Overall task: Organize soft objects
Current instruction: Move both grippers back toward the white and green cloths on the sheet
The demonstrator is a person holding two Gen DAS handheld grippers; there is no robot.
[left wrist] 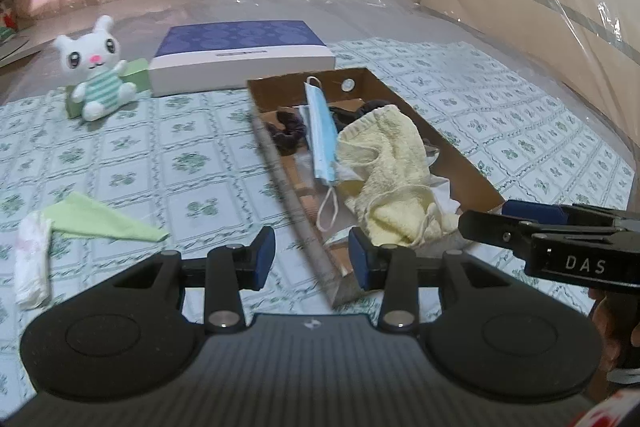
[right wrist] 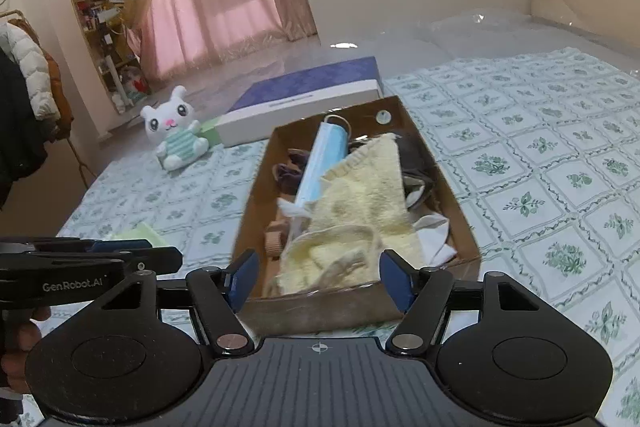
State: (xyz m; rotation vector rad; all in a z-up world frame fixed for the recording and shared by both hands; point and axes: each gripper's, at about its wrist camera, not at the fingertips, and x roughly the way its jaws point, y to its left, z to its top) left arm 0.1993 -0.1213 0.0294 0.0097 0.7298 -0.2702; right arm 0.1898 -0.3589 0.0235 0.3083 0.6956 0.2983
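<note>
towel (left wrist: 390, 163) and mask (left wrist: 322, 135) in box (left wrist: 472, 171), plush (left wrist: 98, 67) far left

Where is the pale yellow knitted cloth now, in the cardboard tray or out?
In: the yellow cloth lies crumpled inside the cardboard tray, neither gripper touching it.

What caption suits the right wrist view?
Open right hand-held gripper above cardboard box holding yellow towel and blue face mask.
</note>
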